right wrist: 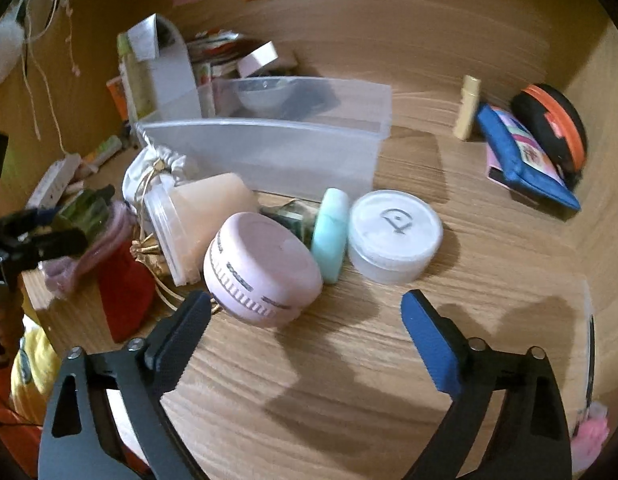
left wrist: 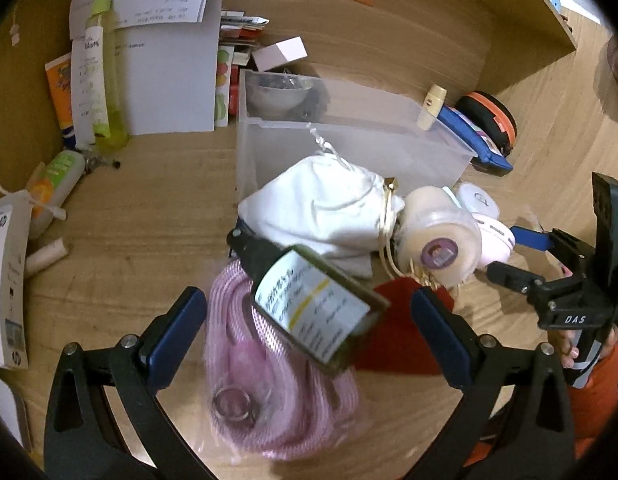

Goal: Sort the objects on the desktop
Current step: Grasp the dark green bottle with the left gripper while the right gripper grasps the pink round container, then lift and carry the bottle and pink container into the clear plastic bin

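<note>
left claw (left wrist: 307,324) released, its 2 blue-padded fingers spread wide over a wooden tabletop (left wrist: 149,208). between the fingers, touching neither pad, a dark glass bottle with a white and yellow label (left wrist: 313,312) lies tilted on a coil of pink mesh tubing (left wrist: 269,392), with a red cloth pouch (left wrist: 393,340) just beside it. just beyond, a white drawstring bag (left wrist: 325,208) leans against a clear plastic bin (left wrist: 349,136), which holds a small white bowl (left wrist: 275,92) at its far end. papers, tubes and a green spray bottle (left wrist: 103,64) stand at the far left against the back wall.

right claw (right wrist: 305,320) also released, jaws wide with only bare tabletop between them. just ahead sits a pink round container (right wrist: 261,268), tipped on its edge near the left finger. beside it a mint green disc (right wrist: 329,232) stands on edge, touching a round white lidded tub (right wrist: 393,232). a clear jar of cream-coloured contents (right wrist: 205,216) lies on its side behind the pink container. far right, a cream tube (right wrist: 467,108), a blue case (right wrist: 525,152) and a black and orange round case (right wrist: 553,128) rest together
</note>
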`<state>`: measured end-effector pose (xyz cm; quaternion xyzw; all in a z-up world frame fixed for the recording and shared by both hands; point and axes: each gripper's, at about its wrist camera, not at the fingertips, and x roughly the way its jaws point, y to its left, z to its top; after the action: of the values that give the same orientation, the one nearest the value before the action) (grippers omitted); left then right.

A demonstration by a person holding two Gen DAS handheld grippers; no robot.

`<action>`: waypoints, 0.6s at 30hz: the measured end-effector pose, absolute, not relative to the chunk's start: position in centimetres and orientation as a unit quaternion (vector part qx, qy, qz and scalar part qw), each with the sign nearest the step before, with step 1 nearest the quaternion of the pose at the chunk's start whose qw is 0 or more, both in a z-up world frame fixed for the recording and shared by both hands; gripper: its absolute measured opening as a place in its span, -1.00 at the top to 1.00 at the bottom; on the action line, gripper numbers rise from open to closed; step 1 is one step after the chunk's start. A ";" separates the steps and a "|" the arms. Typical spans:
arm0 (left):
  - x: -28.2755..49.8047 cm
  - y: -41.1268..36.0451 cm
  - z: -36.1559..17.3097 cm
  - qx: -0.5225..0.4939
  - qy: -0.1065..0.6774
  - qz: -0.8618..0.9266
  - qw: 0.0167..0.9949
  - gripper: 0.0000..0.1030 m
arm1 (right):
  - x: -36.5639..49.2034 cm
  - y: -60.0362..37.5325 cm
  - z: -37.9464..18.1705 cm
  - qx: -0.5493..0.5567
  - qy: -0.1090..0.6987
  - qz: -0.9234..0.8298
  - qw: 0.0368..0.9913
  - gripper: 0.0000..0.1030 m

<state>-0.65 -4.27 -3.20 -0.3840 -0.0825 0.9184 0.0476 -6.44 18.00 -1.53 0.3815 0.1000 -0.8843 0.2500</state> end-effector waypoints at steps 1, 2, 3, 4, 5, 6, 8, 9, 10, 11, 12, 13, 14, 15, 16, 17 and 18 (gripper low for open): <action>-0.8 -4.3 -3.2 -0.383 -0.081 0.919 0.045 -1.00 | -6.7 17.6 -1.6 0.382 0.106 -0.882 0.254 -0.69; -0.9 -4.2 -3.2 -0.381 -0.079 0.920 0.044 -1.00 | -6.8 17.2 -1.6 0.381 0.112 -0.880 0.259 -0.59; -1.0 -4.1 -3.2 -0.379 -0.075 0.922 0.041 -1.00 | -6.9 16.9 -1.7 0.380 0.119 -0.879 0.262 -0.55; -1.1 -4.1 -3.2 -0.376 -0.071 0.923 0.037 -0.91 | -7.0 16.5 -1.8 0.380 0.126 -0.878 0.263 -0.46; -1.2 -4.0 -3.2 -0.373 -0.064 0.925 0.032 -0.78 | -7.2 16.2 -1.9 0.381 0.132 -0.876 0.266 -0.41; -1.2 -3.9 -3.3 -0.371 -0.054 0.927 0.024 -0.68 | -7.3 15.9 -2.0 0.382 0.135 -0.874 0.268 -0.36; -1.2 -3.9 -3.3 -0.367 -0.047 0.929 0.018 -0.50 | -7.6 15.6 -2.3 0.389 0.135 -0.867 0.279 -0.15; -1.2 -4.0 -3.3 -0.365 -0.047 0.930 0.020 -0.47 | -7.7 15.6 -2.3 0.388 0.133 -0.868 0.279 -0.15; -1.1 -4.2 -3.3 -0.362 -0.050 0.931 0.022 -0.36 | -7.7 15.7 -2.3 0.387 0.132 -0.869 0.279 -0.15; -1.1 -4.3 -3.3 -0.362 -0.051 0.931 0.023 -0.22 | -7.7 15.7 -2.4 0.388 0.130 -0.869 0.280 -0.14; -1.0 -4.4 -3.2 -0.363 -0.053 0.930 0.026 -0.22 | -7.6 15.9 -2.4 0.389 0.127 -0.869 0.280 -0.14; -1.0 -4.5 -3.2 -0.363 -0.056 0.930 0.027 -0.22 | -7.6 15.9 -2.4 0.390 0.124 -0.868 0.281 -0.14; -0.9 -4.6 -3.1 -0.361 -0.057 0.930 0.026 -0.22 | -7.5 16.1 -2.4 0.390 0.120 -0.869 0.281 -0.14; -0.9 -4.6 -3.1 -0.360 -0.058 0.931 0.024 -0.22 | -7.4 16.3 -2.3 0.390 0.117 -0.869 0.280 -0.14; -0.8 -4.7 -2.9 -0.359 -0.060 0.931 0.023 -0.22 | -7.3 16.5 -2.2 0.389 0.114 -0.870 0.280 -0.14; -0.7 -4.8 -2.8 -0.357 -0.062 0.932 0.023 -0.22 | -7.2 16.8 -2.0 0.387 0.109 -0.872 0.278 -0.14; -0.6 -4.9 -2.6 -0.353 -0.063 0.933 0.022 -0.22 | -7.1 16.9 -1.8 0.385 0.106 -0.874 0.278 -0.14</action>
<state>-0.63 -4.88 -2.63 -0.3534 -0.0633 0.9331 0.0217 -7.13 16.92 -1.85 0.3852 0.1063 -0.8736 0.2776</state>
